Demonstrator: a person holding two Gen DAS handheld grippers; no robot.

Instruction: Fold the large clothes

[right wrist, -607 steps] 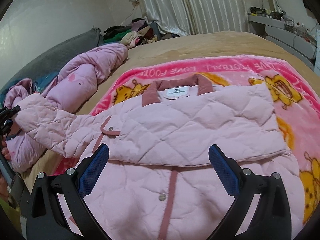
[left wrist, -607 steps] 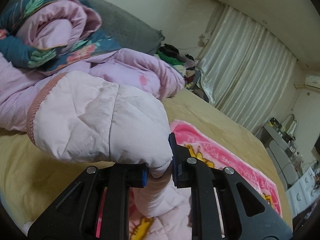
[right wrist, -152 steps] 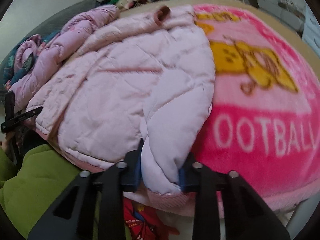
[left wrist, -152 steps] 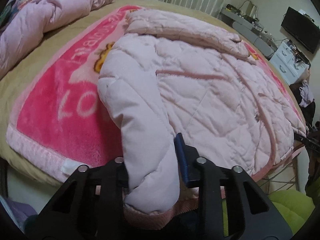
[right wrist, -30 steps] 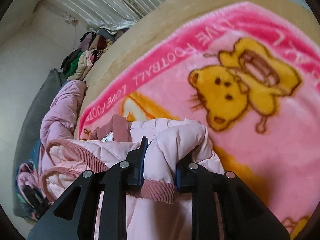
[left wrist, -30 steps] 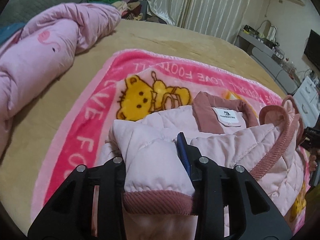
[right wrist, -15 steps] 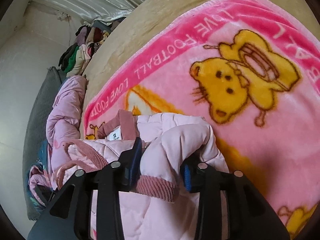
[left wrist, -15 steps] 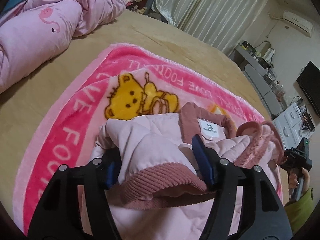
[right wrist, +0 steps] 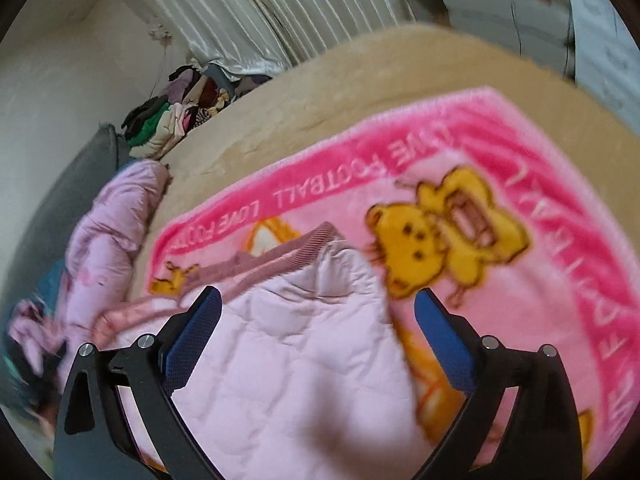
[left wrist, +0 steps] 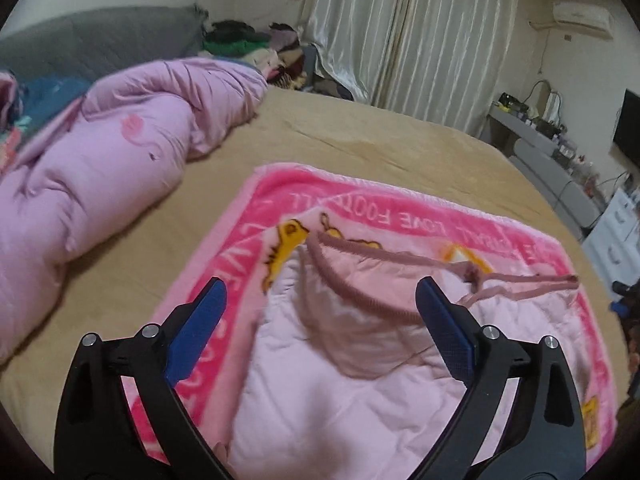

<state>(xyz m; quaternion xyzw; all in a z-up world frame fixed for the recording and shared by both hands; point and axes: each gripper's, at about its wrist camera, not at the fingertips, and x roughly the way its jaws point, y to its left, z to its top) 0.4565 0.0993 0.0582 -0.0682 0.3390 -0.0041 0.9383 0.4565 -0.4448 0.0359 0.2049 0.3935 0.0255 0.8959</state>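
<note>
From the left wrist view, the left tool (left wrist: 320,312) hangs above the pale pink quilted jacket (left wrist: 340,380), its jaws opening wide with nothing pressed between the blue pads (left wrist: 196,328); the fabric lies below them, let go. The jacket sits on the bright pink fleece blanket with yellow bears (left wrist: 360,208), which is spread over the tan bed (left wrist: 360,136). To finish this release well, I'd lift straight clear so no pad snags the dusty-rose ribbed hem (left wrist: 360,300) and drags the fold open.

From the right wrist view, the right tool (right wrist: 318,320) is likewise opening, empty, over the jacket's right corner. The picture is blurred, but the jacket looks doubled over, puffy, with its ribbed trim along the far edge, probably wanting a pat flat. A rumpled lilac duvet (right wrist: 108,240) lies near the blanket's left edge.
</note>
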